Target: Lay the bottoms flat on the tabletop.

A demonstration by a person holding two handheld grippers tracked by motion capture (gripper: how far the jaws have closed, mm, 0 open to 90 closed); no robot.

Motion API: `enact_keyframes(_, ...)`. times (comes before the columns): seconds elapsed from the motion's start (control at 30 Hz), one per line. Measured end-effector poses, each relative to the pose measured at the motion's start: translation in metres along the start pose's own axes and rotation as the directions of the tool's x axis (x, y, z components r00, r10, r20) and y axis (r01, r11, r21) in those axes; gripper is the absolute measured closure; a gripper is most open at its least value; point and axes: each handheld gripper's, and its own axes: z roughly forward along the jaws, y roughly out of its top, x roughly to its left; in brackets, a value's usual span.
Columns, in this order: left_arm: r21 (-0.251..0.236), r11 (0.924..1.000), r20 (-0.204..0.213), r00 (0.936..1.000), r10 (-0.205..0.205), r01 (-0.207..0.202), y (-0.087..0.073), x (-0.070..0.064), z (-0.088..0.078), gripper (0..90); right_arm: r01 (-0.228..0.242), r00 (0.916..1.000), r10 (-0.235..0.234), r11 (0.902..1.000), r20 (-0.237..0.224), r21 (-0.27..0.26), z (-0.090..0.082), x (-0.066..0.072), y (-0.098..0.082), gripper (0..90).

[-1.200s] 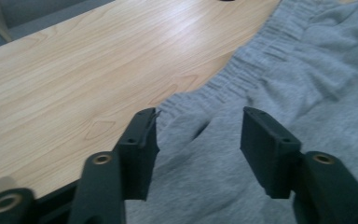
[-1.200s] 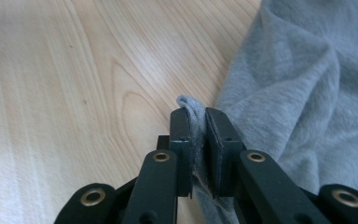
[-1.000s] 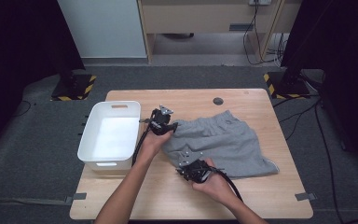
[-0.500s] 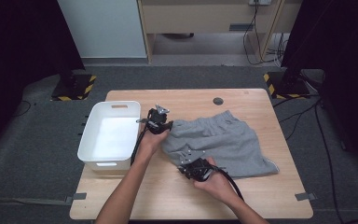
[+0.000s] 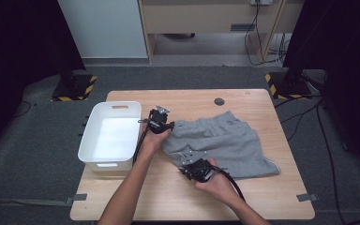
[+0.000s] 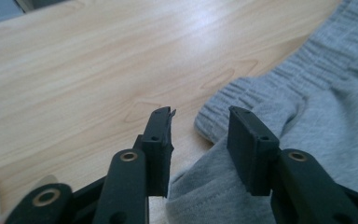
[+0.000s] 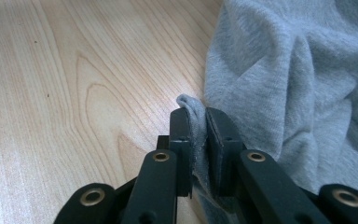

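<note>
**Grey shorts pinched at one edge, waistband corner between open jaws**

Grey shorts [image 5: 222,143] lie spread on the middle and right of the wooden desk [image 5: 262,101], with the ribbed waistband towards the far side and the legs running towards the right front. A white bin [image 5: 110,136] stands just beside them at the desk's left edge, and a small dark disc [image 5: 219,101] sits on the wood beyond them.

The left hand-held gripper [image 5: 161,123] is at the shorts' left far corner, next to the bin. In the left gripper view its jaws stand part-way apart and have just been opening; the rounded end of the waistband [image 6: 233,100] lies between and just ahead of them, with the pads [image 6: 244,140] not pressing on it. One jaw is over bare wood, the other over cloth.

The right hand-held gripper [image 5: 194,169] is at the shorts' near left edge, held low over the desk. In the right gripper view its jaws are closed narrow on a thin fold of grey cloth [image 7: 196,121], which stands up between the pads while the rest of the fabric bunches away to the right
</note>
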Motion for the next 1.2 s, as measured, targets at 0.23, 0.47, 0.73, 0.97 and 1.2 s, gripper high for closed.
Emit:
enact_keyframes(0.23, -0.014, 0.9998, 0.043, 0.999, 0.017, -0.016, -0.011, -0.002, 0.001, 50.6, -0.002, 0.9999, 0.002, 0.9999, -0.017, -0.013, -0.01, 0.002, 0.002, 82.4)
enact_keyframes(0.47, -0.011, 0.9998, 0.049, 0.9986, 0.019, -0.019, -0.019, 0.001, 0.004, 47.8, 0.008, 0.9986, -0.008, 1.0, -0.053, 0.001, -0.011, 0.006, 0.002, 82.4)
enact_keyframes(0.73, 0.012, 0.9997, 0.015, 0.9997, -0.019, 0.019, -0.021, 0.005, 0.008, 44.0, 0.013, 0.9976, -0.012, 0.9998, -0.069, 0.014, -0.01, 0.008, 0.0, 82.4)
enact_keyframes(0.97, 0.013, 0.9992, 0.072, 0.9966, -0.039, 0.038, -0.026, 0.004, 0.009, 63.0, 0.016, 0.9968, -0.014, 0.9997, -0.079, 0.016, -0.009, 0.009, -0.002, 82.4)
enact_keyframes(1.2, 0.046, 0.9989, 0.074, 0.9973, 0.001, -0.005, -0.02, -0.004, 0.008, 79.6, 0.021, 0.9963, -0.02, 0.9997, -0.083, 0.009, -0.01, 0.011, -0.001, 82.4)
